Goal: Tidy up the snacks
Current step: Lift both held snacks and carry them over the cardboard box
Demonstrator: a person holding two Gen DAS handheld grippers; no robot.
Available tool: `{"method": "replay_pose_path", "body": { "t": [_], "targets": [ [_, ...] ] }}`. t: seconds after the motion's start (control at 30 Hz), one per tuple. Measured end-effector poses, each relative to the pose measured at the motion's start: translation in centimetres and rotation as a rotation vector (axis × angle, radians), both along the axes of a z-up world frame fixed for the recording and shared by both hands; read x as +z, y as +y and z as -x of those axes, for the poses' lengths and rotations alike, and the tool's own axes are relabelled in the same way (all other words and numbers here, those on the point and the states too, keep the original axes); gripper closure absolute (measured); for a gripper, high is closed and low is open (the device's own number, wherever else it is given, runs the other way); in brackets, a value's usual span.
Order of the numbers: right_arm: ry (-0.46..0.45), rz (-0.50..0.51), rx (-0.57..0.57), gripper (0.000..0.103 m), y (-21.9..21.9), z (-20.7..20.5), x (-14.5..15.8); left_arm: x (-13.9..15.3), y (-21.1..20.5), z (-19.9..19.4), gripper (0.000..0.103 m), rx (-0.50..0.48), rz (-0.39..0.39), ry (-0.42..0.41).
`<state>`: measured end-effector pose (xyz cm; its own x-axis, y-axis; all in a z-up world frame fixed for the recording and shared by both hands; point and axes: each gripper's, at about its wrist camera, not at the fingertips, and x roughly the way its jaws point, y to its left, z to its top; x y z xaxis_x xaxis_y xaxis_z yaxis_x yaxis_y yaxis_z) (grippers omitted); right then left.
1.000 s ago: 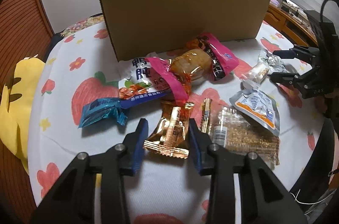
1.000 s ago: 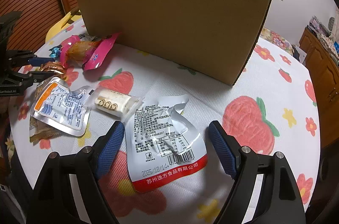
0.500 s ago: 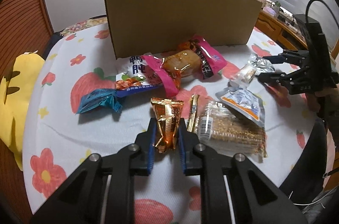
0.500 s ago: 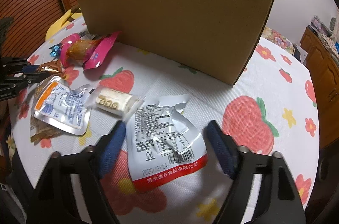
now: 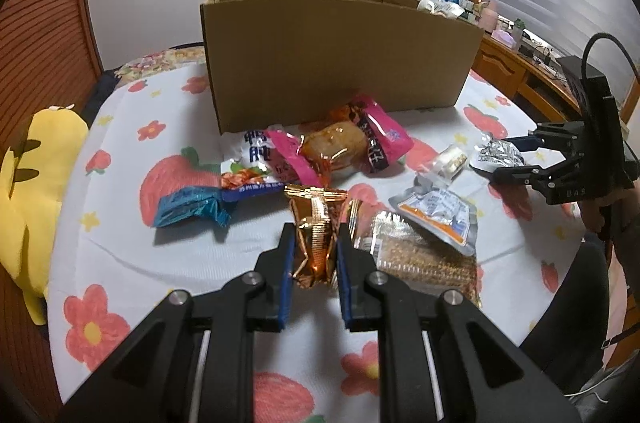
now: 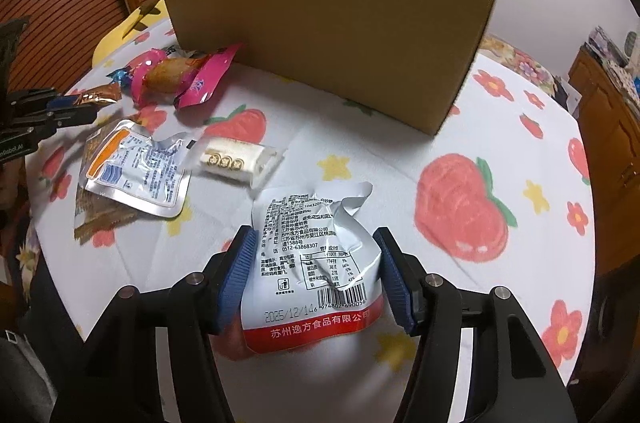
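Observation:
My left gripper point(image 5: 314, 243) is shut on a gold-orange foil snack packet point(image 5: 316, 227) and holds it above the tablecloth. My right gripper point(image 6: 316, 247) is closed against both sides of a white-and-red printed pouch point(image 6: 312, 263), which bulges between the pads. An open cardboard box point(image 5: 336, 63) stands at the back of the table; it also shows in the right wrist view point(image 6: 332, 23). The right gripper also shows in the left wrist view point(image 5: 516, 159), and the left one in the right wrist view point(image 6: 80, 109).
On the strawberry tablecloth point(image 5: 120, 191) lie a pink packet with a brown snack point(image 5: 340, 147), a blue-white packet point(image 5: 224, 183), a silver-orange pouch point(image 6: 132, 167), a small white biscuit pack point(image 6: 236, 161) and a brown crumbly pack point(image 5: 420, 259). A yellow plush point(image 5: 24, 183) sits at the left.
My left gripper closed on the gold packet and lifted it back from the pile. My right gripper closed in on the white-and-red pouch, which now crumples between the pads.

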<state>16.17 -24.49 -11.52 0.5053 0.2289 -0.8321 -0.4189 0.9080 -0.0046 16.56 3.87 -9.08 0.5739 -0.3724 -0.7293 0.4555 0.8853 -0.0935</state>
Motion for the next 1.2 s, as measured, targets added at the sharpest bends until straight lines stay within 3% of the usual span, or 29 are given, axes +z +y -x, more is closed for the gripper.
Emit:
{"method": "replay_pose_path", "body": {
  "t": [0.3,0.57,0.87,1.2],
  "targets": [
    [-0.064,-0.054,-0.034,0.041,-1.7,0.7,3.1,2.4,-0.5,-0.3,0.088,0.007,0.035,-0.049],
    [-0.142,-0.07,-0.03,0.041,-1.8,0.5,7.0,6.3,-1.3,-2.0,0.088,0.004,0.07,-0.121],
    [-0.243,-0.084,0.002,0.041,-0.7,-2.1,12.2,10.6,-2.0,-5.7,0.088,0.013,0.081,-0.206],
    [-0.293,-0.114,0.028,0.041,1.0,-5.9,14.4,12.8,-3.2,-9.3,0.088,0.024,0.072,-0.25]
  ]
}}
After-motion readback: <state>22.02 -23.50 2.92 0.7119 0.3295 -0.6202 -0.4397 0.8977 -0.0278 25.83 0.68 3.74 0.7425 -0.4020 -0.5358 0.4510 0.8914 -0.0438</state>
